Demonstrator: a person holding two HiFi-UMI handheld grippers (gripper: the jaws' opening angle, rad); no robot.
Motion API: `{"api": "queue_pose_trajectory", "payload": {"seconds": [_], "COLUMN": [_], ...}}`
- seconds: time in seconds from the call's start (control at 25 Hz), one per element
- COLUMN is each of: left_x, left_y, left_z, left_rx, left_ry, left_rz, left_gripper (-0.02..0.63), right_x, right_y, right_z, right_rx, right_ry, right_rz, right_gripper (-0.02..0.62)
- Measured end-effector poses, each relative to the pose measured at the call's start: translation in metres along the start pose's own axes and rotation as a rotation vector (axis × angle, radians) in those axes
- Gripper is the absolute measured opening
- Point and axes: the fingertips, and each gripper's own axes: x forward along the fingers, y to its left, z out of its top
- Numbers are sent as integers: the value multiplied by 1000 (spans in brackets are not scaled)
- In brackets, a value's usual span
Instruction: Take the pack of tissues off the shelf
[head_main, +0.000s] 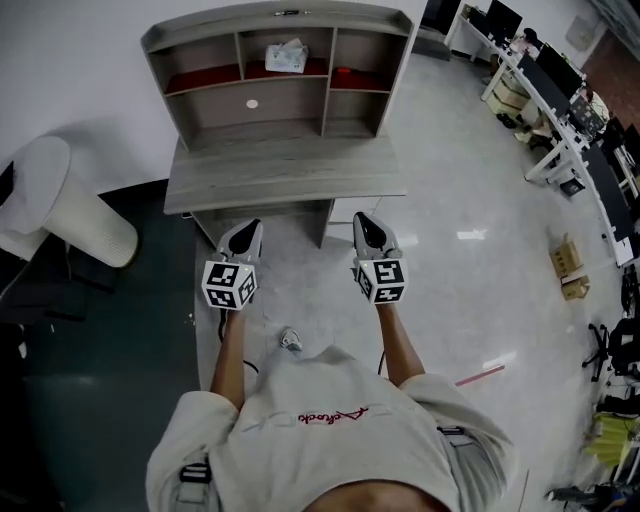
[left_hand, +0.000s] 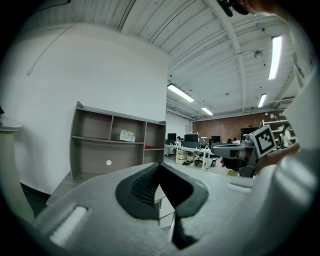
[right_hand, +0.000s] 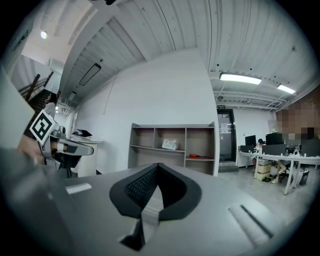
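Observation:
The pack of tissues (head_main: 287, 57) is white and lies in the top middle compartment of the grey wooden shelf (head_main: 275, 20). It also shows in the left gripper view as the tissue pack (left_hand: 127, 135) and in the right gripper view as the same pack (right_hand: 170, 145), small and far ahead. My left gripper (head_main: 251, 228) and right gripper (head_main: 365, 219) hang side by side before the desk's front edge, well short of the shelf. Both point toward it. The left gripper (left_hand: 159, 165) has its jaws together with nothing between them, and so does the right gripper (right_hand: 158, 165).
The shelf stands on a grey desk (head_main: 290, 170) against a white wall. A red object (head_main: 345, 72) lies in the right compartment. A white padded chair (head_main: 60, 200) stands at the left. Office desks with monitors (head_main: 560, 100) and cardboard boxes (head_main: 567, 262) are off to the right.

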Motion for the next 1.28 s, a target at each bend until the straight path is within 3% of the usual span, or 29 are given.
{"api": "queue_pose_trajectory", "payload": {"seconds": [0.52,0.92,1.28], "left_x": [68,105,147], "left_y": [102,123,150], "left_z": [9,10,15], "left_rx": [-3,32,46], "left_ry": [18,44,42], "left_rz": [-55,-106,-76], "left_gripper": [0,0,0], "right_x": [117,147,202], "right_y": [11,-1,-26], "right_z": [8,-5,-5], "right_rx": [3,-3,-7], "right_ry": [-1,26,10], "right_rz": [-43,-70,-40], "right_gripper": [6,6,8]}}
